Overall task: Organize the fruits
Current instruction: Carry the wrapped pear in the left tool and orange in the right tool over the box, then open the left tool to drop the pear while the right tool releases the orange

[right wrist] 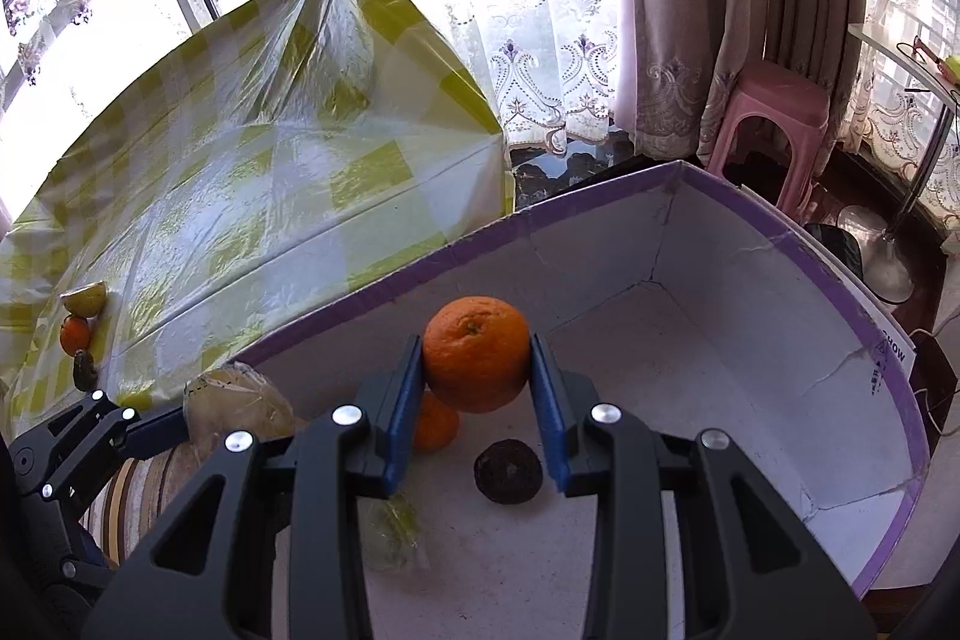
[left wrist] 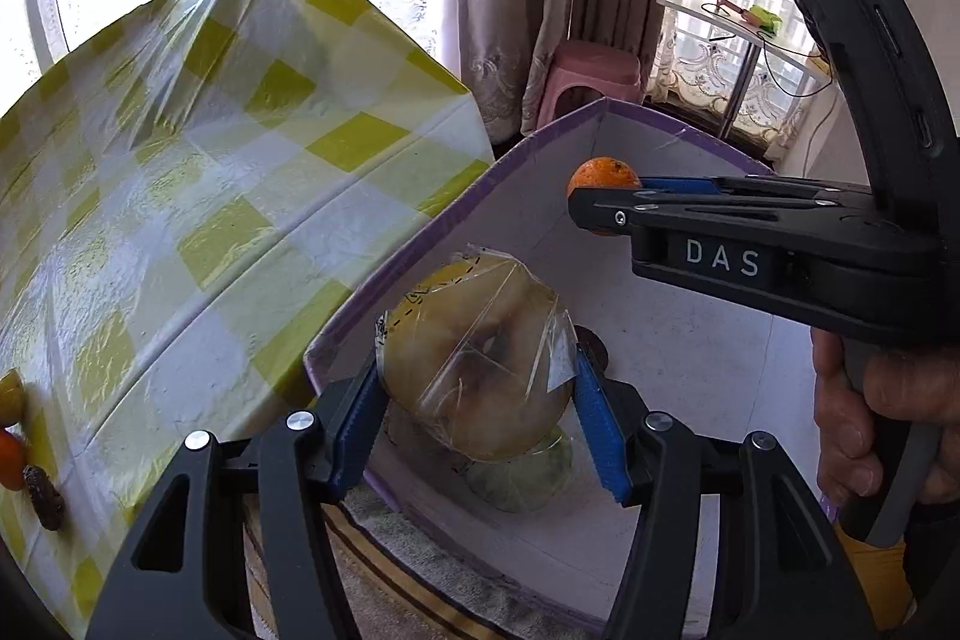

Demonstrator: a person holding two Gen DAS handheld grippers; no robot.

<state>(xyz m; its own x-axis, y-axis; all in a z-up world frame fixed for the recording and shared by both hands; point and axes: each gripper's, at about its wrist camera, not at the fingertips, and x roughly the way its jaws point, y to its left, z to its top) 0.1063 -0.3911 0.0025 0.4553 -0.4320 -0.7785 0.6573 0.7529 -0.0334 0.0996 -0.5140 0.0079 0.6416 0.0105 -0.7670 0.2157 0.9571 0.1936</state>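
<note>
While held over the open box [right wrist: 864, 316], both tongs carry fruit. Left tongs [left wrist: 480, 400]: closed on a yellow fruit in clear wrap [left wrist: 474, 358], blue pads [left wrist: 600, 430] pressing its two sides. Right tongs [right wrist: 477, 358]: closed on an orange [right wrist: 477, 349], gripped at 9 and 3 o'clock, stem end turned toward the camera.

Directly under the orange, on the white box floor: a small orange [right wrist: 435, 424] at about 7 o'clock, a dark round fruit [right wrist: 509, 469] at 6 o'clock, a pale wrapped fruit [right wrist: 393, 526] nearer the camera. Free floor toward 1 o'clock, toward the far corner. Judged: release there, since a straight drop would land on the fruit below. Orange nearly round, so no long axis to mind.

Wrapped fruit just inside the near-left box wall, above another pale fruit [left wrist: 522, 478]. Right tongs deeper in the box, left tongs nearer the rim.

Farther out, at 9 o'clock on the checked tabletop [right wrist: 288, 196]: a yellow piece [right wrist: 84, 298], an orange one [right wrist: 75, 334] and a dark one [right wrist: 84, 370], not yet moved.
</note>
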